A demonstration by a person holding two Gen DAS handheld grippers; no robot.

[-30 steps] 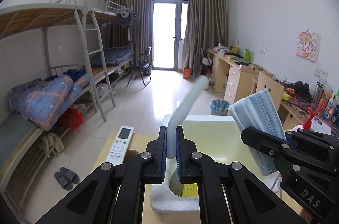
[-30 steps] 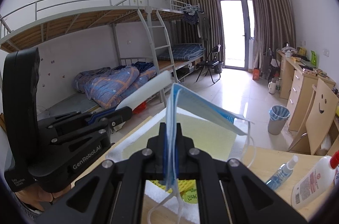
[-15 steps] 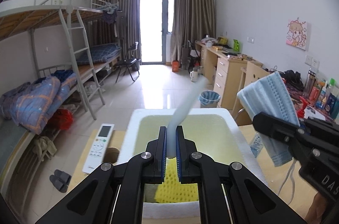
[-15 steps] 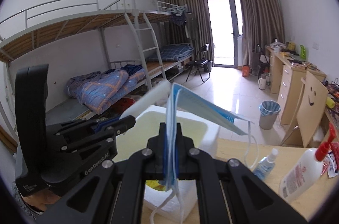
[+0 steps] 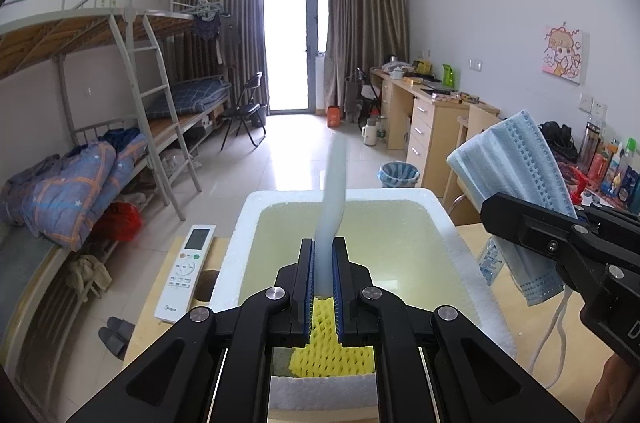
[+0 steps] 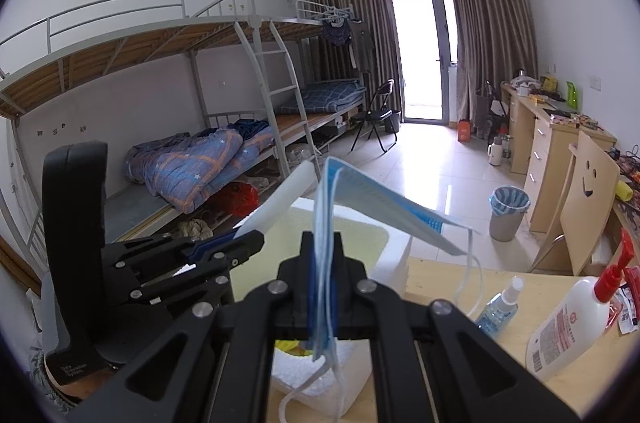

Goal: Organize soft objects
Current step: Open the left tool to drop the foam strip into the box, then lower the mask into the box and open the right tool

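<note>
Delivery step, by the look of it: your left gripper (image 5: pixel 323 273) pinches a white foam strip (image 5: pixel 332 195) that stands up over the open foam box (image 5: pixel 460 247). Your right gripper (image 6: pixel 323 287) pinches a blue mask (image 6: pixel 376 197) just right of the box, loops dangling. Yellow netting (image 5: pixel 332 355) already lies inside. Next, you likely lower each piece into the box before you spread the jaws.

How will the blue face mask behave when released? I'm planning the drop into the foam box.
The face mask is probably floppy: it folds over the right gripper and its ear loops dangle. Likely light, so it may flutter and miss the foam box.
</note>
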